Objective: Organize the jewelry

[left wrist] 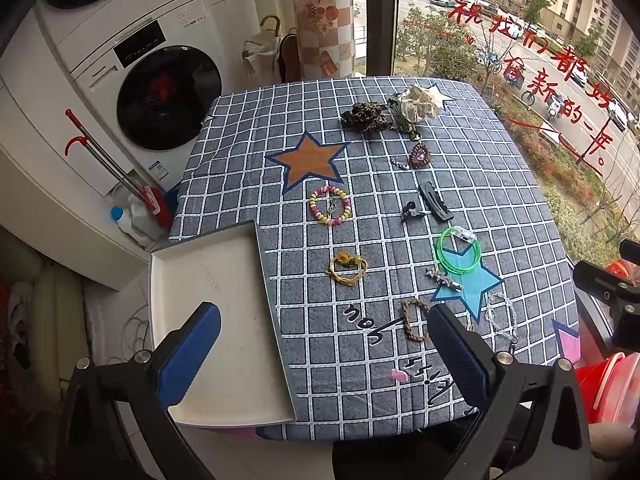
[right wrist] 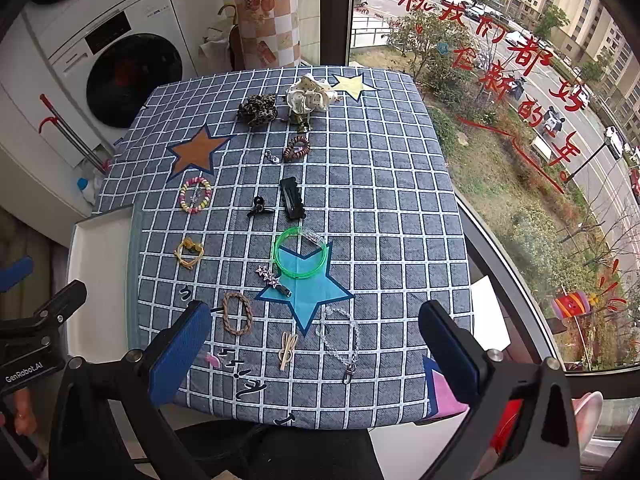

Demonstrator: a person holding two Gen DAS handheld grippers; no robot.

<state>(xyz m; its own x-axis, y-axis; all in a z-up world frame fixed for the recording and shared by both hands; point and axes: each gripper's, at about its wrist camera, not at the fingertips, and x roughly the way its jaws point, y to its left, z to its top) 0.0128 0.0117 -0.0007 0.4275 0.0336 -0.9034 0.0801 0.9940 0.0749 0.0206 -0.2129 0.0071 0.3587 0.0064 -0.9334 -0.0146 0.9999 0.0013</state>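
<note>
Right wrist view: "GenRobot.AI" label (right wrist: 24,373) on left gripper (left wrist: 324,348); right gripper (right wrist: 316,344), both jaws wide, empty.

Scattered jewelry (right wrist: 240,318) beside white tray (left wrist: 208,264)

The left claw (left wrist: 324,356) hides part of the braided bracelet (left wrist: 414,320); the tiny charm (left wrist: 400,163) is perhaps a pendant.

Soft daylight, strong fisheye bend

Even, overcast light entered through the window (right wrist: 500,120) on the right and lit the table (left wrist: 360,240) brightly with only faint shadows. Both views stayed sharp at centre; straight edges bowed toward the rims, corners fell to black vignette, and the room's lower left lay dim.
</note>
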